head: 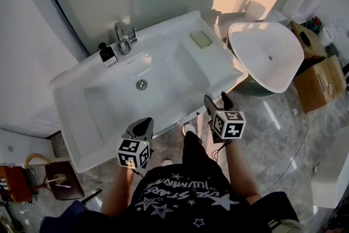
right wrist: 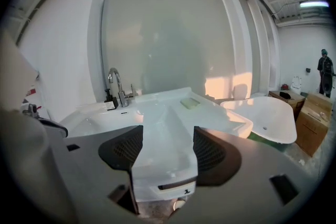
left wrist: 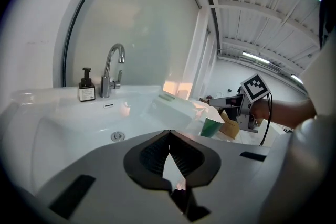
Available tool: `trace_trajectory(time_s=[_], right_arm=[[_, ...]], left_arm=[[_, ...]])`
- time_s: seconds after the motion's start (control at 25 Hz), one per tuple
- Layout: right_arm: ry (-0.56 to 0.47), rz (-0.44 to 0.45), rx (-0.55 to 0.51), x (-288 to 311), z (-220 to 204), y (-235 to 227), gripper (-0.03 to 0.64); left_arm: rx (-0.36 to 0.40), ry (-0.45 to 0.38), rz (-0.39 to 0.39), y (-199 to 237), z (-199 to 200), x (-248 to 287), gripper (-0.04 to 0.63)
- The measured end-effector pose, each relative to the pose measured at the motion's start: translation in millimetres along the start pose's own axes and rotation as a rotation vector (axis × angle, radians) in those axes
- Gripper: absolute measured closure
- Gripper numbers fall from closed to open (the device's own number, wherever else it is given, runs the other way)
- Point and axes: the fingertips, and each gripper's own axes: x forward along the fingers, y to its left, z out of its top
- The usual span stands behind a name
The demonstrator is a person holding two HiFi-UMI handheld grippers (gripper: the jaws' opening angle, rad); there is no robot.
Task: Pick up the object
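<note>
The green pad (head: 200,39) is lying on the sink (head: 163,24) rim, long axis running 10-to-4, at 12 o'clock from the nearer right tongs (head: 217,101), which are gaping empty. The left tongs (head: 143,125) are pressing together.

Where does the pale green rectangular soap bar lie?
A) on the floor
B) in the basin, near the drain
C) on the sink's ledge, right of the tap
C: the pale green rectangular soap bar lies on the white ceramic sink's back ledge, right of the chrome tap.
</note>
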Motion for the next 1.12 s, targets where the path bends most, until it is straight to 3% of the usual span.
trace_trajectory(time_s=[0.48,1.12], right_arm=[[0.050,0.195,-0.076,160.1,85.9,-46.7,0.324],[0.231,0.250,-0.194,296.1,86.8,-73.8,0.328]], left_arm=[[-0.086,-0.027,0.182,21.0,65.5,104.0,0.578],[-0.164,-0.028,0.369,49.1,108.7,174.0,0.578]])
